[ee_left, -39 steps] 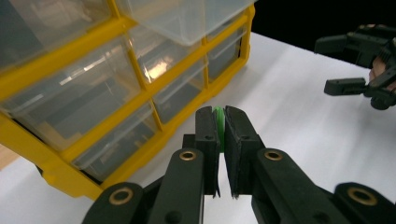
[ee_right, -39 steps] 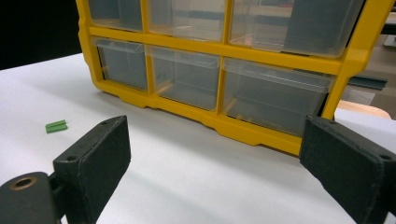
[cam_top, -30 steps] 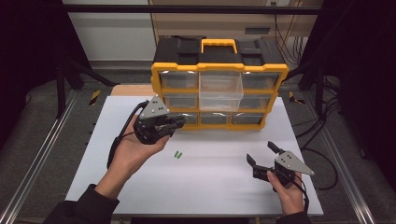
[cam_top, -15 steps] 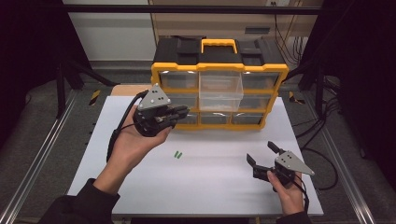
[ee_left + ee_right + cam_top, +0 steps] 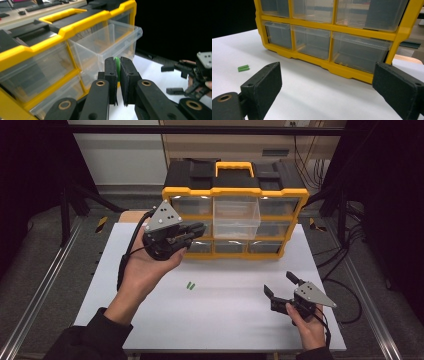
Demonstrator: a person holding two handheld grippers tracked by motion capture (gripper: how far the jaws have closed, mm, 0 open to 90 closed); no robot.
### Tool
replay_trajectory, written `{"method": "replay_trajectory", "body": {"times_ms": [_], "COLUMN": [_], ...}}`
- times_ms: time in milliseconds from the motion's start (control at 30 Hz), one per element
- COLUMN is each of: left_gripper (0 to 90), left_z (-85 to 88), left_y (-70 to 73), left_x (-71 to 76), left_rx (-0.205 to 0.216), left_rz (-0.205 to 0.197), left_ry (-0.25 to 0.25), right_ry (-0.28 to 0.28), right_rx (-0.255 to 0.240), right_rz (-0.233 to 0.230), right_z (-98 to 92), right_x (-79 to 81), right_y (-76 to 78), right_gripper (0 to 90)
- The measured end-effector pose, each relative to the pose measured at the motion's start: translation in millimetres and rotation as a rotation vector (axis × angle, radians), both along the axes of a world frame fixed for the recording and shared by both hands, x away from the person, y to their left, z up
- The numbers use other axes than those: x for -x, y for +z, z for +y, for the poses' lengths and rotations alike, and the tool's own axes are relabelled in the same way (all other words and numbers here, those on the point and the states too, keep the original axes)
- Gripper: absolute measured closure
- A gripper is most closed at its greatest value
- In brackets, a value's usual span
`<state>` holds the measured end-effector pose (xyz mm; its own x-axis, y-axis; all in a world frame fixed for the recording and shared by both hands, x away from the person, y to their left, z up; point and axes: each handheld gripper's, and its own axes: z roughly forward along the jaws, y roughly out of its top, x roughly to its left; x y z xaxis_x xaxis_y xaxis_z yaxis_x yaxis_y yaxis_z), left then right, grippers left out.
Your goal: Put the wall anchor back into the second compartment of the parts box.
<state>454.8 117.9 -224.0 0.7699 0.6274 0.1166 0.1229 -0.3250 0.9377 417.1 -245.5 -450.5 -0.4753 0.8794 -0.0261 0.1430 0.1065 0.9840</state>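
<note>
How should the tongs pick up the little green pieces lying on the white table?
The green pieces lie flat, side by side, with bare table around them. Best come straight down from above and pinch across their narrow width, one pad on each long side, probably near the middle so they stay level.

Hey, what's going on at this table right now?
A person is sorting small green pieces into a yellow and black drawer organizer. The left gripper is shut on one green piece, held up beside the clear drawer that is pulled out of the top row. The right gripper rests low over the white table with its jaws open and nothing between them. Two more green pieces lie on the table.
</note>
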Motion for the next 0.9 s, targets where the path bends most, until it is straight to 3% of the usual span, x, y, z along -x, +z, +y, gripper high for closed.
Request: {"method": "replay_trajectory", "body": {"times_ms": [267, 533, 900], "left_gripper": [83.7, 83.7, 83.7], "left_z": [-4.6, -11.4, -23.5], "left_y": [2.8, 4.4, 3.8], "left_x": [-4.6, -10.2, -29.3], "left_rx": [0.080, 0.124, 0.145], "left_rz": [-0.027, -0.048, -0.042], "left_ry": [0.003, 0.015, 0.042], "right_ry": [-0.001, 0.001, 0.009], "right_rx": [0.000, 0.002, 0.001], "right_rz": [0.000, 0.000, 0.007], "right_z": [0.0, -0.2, 0.1], "right_x": [-0.1, -0.2, -0.3], "right_y": [0.1, 0.4, 0.2], "right_gripper": [9.2, 9.2, 9.2]}}
